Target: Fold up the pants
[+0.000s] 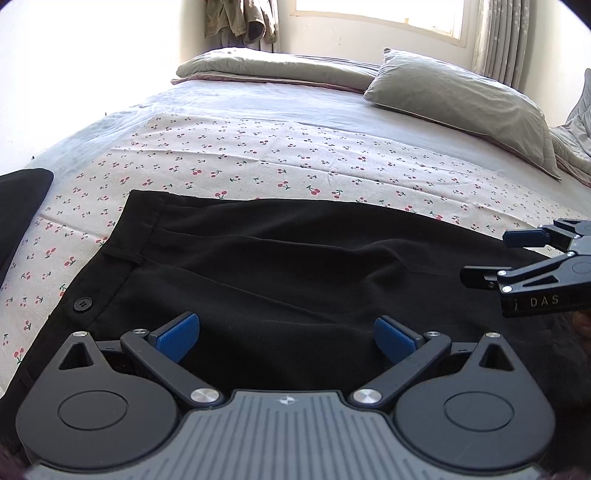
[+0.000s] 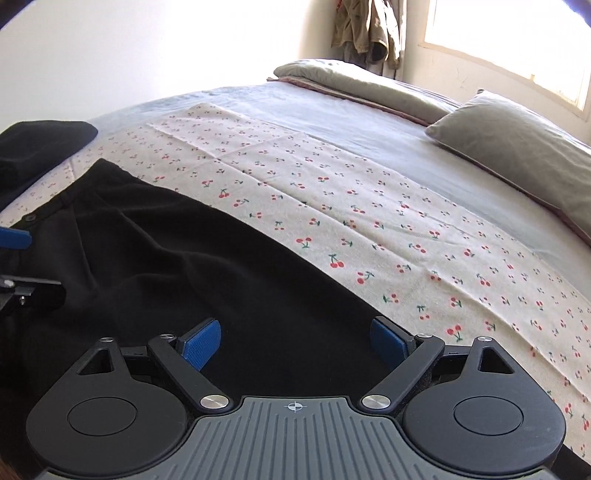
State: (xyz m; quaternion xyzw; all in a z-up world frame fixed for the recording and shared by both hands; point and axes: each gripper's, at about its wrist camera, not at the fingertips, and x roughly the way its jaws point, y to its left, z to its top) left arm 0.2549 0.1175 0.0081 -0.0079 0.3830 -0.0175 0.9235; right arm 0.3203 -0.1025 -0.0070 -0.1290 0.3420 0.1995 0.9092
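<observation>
Left wrist view shows waistband w/ button (image 1: 82, 304) and the right gripper (image 1: 491, 258) from the side; right wrist view shows more of the cherry-print sheet (image 2: 369, 236). Left gripper (image 1: 287, 338) and right gripper (image 2: 295, 343) both angle down over the black pants (image 1: 295, 266), jaws wide, nothing btwn pads. Pants lie flat on bed; grey pillow (image 1: 461, 107) and window (image 1: 380, 11) beyond.

black pants (image 1: 280, 258), cherry-print cloth (image 1: 295, 162), grey pillow (image 1: 461, 103)

White letters "DAS" — on the right hand-held gripper (image 1: 491, 258) body, nothing else legible
</observation>
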